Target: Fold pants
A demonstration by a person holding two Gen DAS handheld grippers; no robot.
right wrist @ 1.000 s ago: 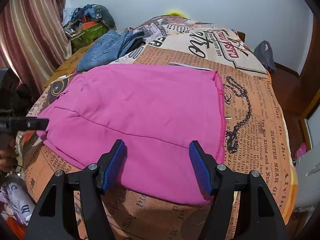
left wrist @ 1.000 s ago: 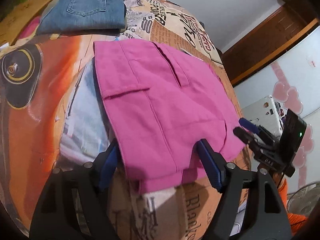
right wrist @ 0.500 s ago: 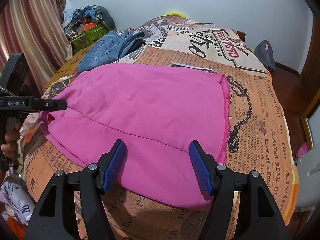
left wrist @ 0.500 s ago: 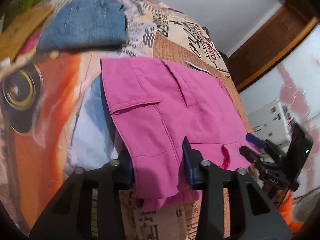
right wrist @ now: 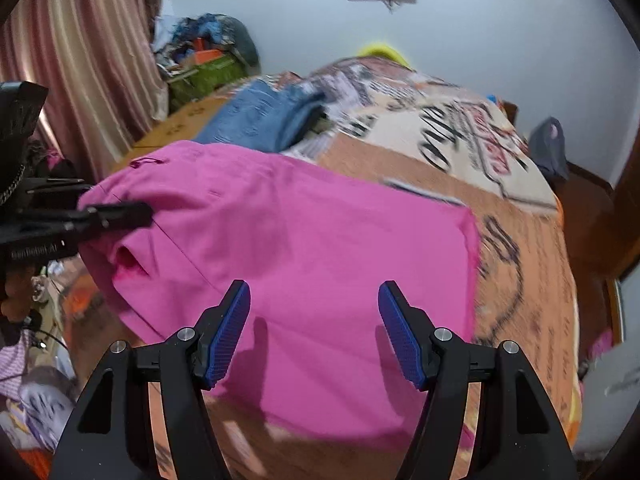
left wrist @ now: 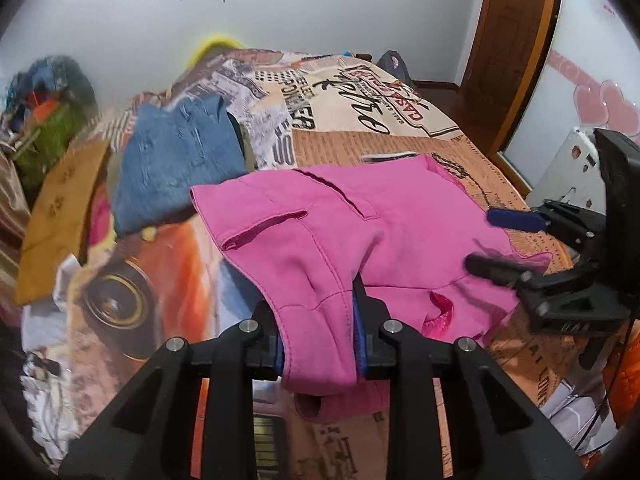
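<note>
Pants are pinched at the near edge by the left gripper, whose jaws have just closed — right gripper (jaws wide, empty) is poised over the cloth's other end.

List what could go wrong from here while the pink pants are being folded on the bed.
1. The left gripper, whose fingers have just been closing, pinches only a bunched edge of the pink pants; it may slip out.
2. The right gripper is open, holding nothing, so the far side may drag and wrinkle.
3. The pants lie close to the folded jeans and may disturb them.

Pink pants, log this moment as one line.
left gripper: just closed, gripping pink pants | right gripper: open above them | bed
</note>
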